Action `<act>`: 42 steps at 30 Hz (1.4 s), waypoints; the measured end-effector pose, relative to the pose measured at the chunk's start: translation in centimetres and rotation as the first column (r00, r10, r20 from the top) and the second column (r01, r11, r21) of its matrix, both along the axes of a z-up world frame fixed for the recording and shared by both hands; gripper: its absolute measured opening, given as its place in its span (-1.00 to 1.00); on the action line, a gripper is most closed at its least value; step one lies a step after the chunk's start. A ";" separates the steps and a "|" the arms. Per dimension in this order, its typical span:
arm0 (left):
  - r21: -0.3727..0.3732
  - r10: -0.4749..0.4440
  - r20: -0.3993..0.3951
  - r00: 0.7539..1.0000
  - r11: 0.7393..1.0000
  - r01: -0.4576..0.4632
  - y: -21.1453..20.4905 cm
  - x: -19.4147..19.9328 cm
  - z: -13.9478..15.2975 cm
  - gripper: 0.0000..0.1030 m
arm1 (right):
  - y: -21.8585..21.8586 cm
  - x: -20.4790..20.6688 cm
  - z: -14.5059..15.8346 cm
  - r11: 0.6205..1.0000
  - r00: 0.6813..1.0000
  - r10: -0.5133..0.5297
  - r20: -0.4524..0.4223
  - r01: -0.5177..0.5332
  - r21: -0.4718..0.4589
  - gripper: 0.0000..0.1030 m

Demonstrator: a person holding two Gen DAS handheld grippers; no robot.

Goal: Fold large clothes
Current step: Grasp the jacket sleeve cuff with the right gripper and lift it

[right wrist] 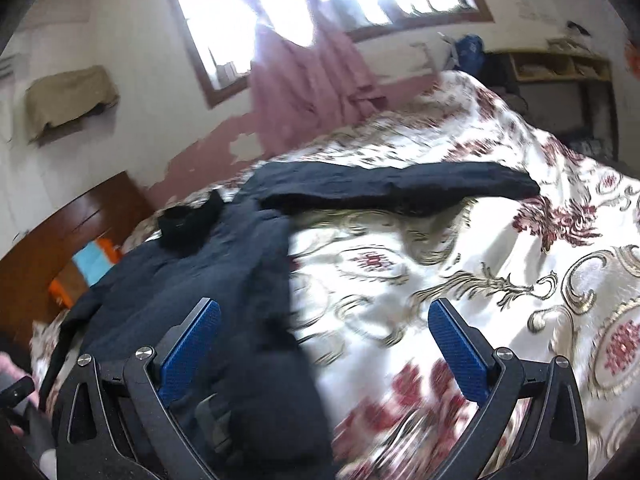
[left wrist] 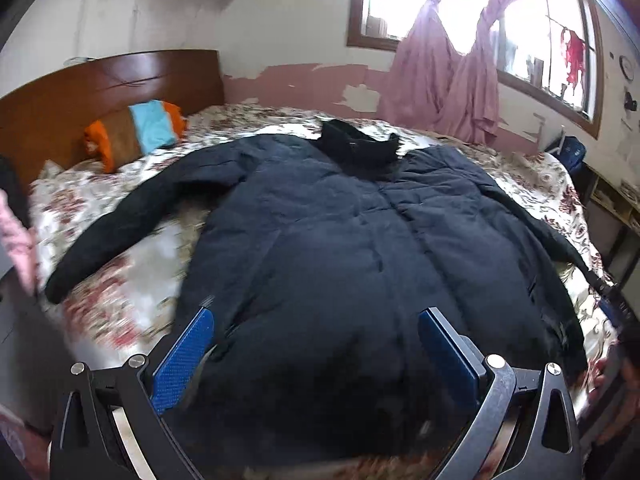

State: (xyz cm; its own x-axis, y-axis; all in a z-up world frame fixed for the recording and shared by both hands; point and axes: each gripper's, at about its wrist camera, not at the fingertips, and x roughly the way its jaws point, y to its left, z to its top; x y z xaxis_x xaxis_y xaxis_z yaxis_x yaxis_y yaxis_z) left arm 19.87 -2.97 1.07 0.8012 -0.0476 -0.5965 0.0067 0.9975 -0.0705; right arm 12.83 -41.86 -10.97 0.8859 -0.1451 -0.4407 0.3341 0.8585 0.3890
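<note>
A large dark navy padded jacket [left wrist: 340,240] lies spread flat on a bed with a floral cover [left wrist: 120,288], collar toward the window, both sleeves stretched out sideways. My left gripper [left wrist: 316,320] is open and empty, hovering over the jacket's lower hem. In the right wrist view the jacket [right wrist: 208,280] lies to the left with one sleeve [right wrist: 400,186] stretched across the cover [right wrist: 500,280]. My right gripper [right wrist: 324,312] is open and empty above the jacket's right side edge, its left finger over the fabric and its right finger over the bare cover.
A wooden headboard [left wrist: 100,80] and a striped orange, brown and blue pillow [left wrist: 136,130] stand at the bed's left end. Pink curtains [left wrist: 452,80] hang at the window behind. A shelf unit [right wrist: 560,68] stands beyond the bed's far corner.
</note>
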 end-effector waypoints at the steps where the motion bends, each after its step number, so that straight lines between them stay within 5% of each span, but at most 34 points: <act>1: 0.002 -0.025 -0.012 1.000 1.000 0.025 -0.8 1.4 0.1 1.00 | -0.8 0.8 -0.2 1.000 1.000 -0.005 -0.007 0.006 0.025 0.98; 7: 0.015 -0.166 -0.049 0.985 0.986 0.167 -5.6 9.0 0.2 1.00 | -6.8 6.0 -0.3 0.983 0.999 -0.050 0.013 0.047 0.175 0.98; 12: -0.048 -0.289 -0.102 0.952 0.957 0.285 -10.8 14.7 -0.1 1.00 | -11.5 10.1 -1.0 0.964 0.994 -0.104 -0.028 0.108 0.244 0.98; 18: -0.090 -0.339 -0.124 0.933 0.940 0.330 -16.9 20.9 -0.8 1.00 | -16.9 14.7 -3.8 0.882 0.994 -0.076 -0.073 0.101 0.460 0.98; 23: -0.131 -0.345 -0.203 0.916 0.937 0.324 -20.5 25.9 -2.8 1.00 | -19.4 17.1 -5.4 0.832 0.985 -0.129 -0.111 0.168 0.529 0.96; 25: -0.146 -0.339 -0.241 0.909 0.939 0.311 -21.1 27.1 -4.2 1.00 | -20.4 17.6 -6.1 0.794 0.976 -0.184 -0.115 0.217 0.568 0.57; 27: -0.168 -0.338 -0.300 0.892 0.939 0.299 -20.9 27.8 -6.2 0.99 | -21.7 18.5 -6.9 0.755 0.969 -0.207 -0.134 0.245 0.609 -0.20; 30: -0.163 -0.346 -0.278 0.896 0.937 0.311 -20.8 27.3 -7.3 0.99 | -22.1 19.6 -7.9 0.703 0.957 -0.245 -0.153 0.284 0.652 -0.57; 33: -0.154 -0.349 -0.264 0.899 0.935 0.318 -20.8 27.0 -7.8 1.00 | -21.0 20.9 -6.2 0.747 0.956 -0.252 -0.150 0.291 0.598 -0.83; 37: -0.211 -0.374 -0.261 0.890 0.922 0.326 -19.8 27.3 -8.1 1.00 | -19.0 21.8 -0.1 0.848 0.968 -0.240 -0.078 0.248 0.469 -0.87; 42: -0.396 -0.431 -0.173 0.885 0.854 0.339 -16.3 26.7 -6.9 0.99 | -13.1 23.6 10.1 0.975 0.990 -0.124 0.067 0.109 0.195 -0.88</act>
